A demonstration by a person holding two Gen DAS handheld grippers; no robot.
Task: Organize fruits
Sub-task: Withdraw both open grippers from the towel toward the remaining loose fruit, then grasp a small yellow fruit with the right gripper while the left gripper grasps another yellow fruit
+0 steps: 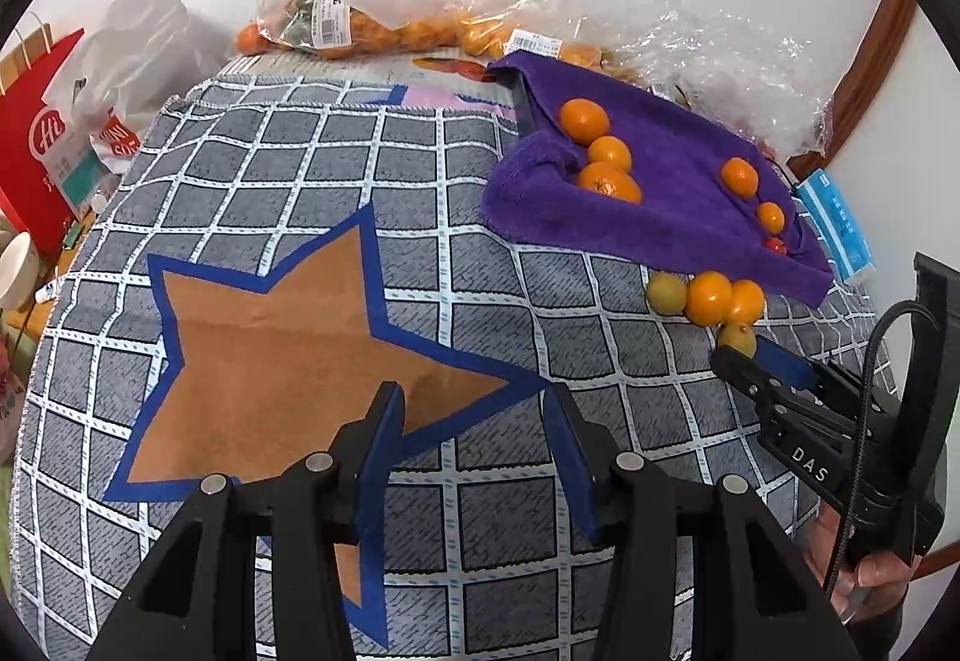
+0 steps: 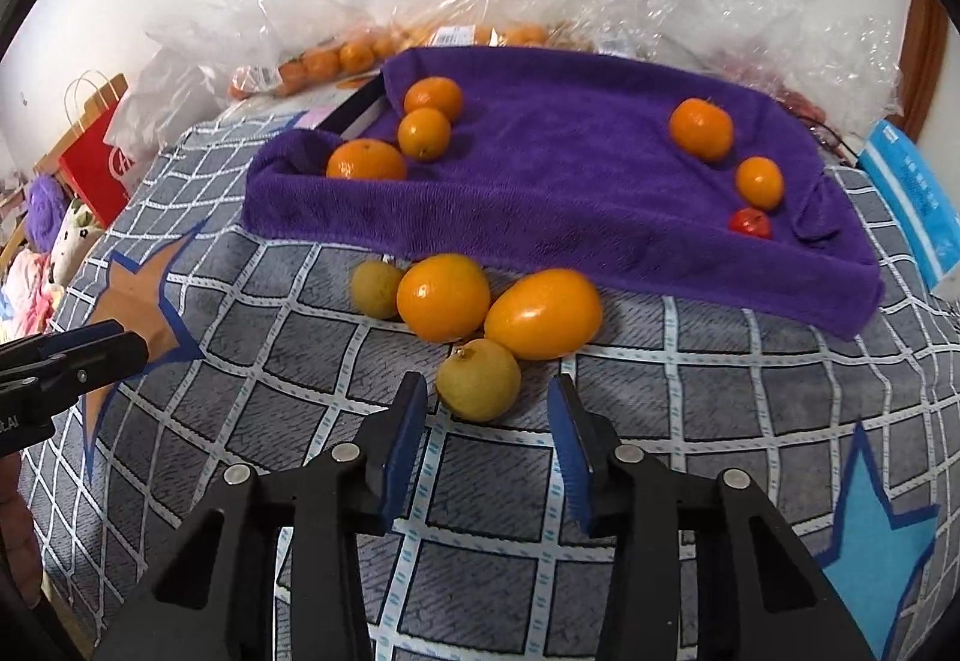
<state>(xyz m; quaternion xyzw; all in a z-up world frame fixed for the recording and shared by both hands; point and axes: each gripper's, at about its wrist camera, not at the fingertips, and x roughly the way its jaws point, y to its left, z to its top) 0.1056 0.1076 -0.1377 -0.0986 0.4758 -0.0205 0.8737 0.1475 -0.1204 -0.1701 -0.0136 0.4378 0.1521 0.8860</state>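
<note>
Right claw (image 2: 486, 409) hung spread, empty, fingers either side of the yellow-green fruit (image 2: 478, 380) | fruit lay just off the purple towel's (image 2: 570, 193) near edge, touching two oranges | best squeezed gently, lifted straight, neighbours undisturbed | left claw (image 1: 474, 409) idled released over the star.

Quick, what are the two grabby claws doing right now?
Left gripper: open, holding nothing, above the star mat.
Right gripper: open, empty, just short of the yellow-green fruit.

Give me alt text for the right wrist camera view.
The open right tool points at a small yellow-green round fruit on the grey checked cloth, beside two orange citrus fruits. Behind, a purple towel holds more oranges.
</note>
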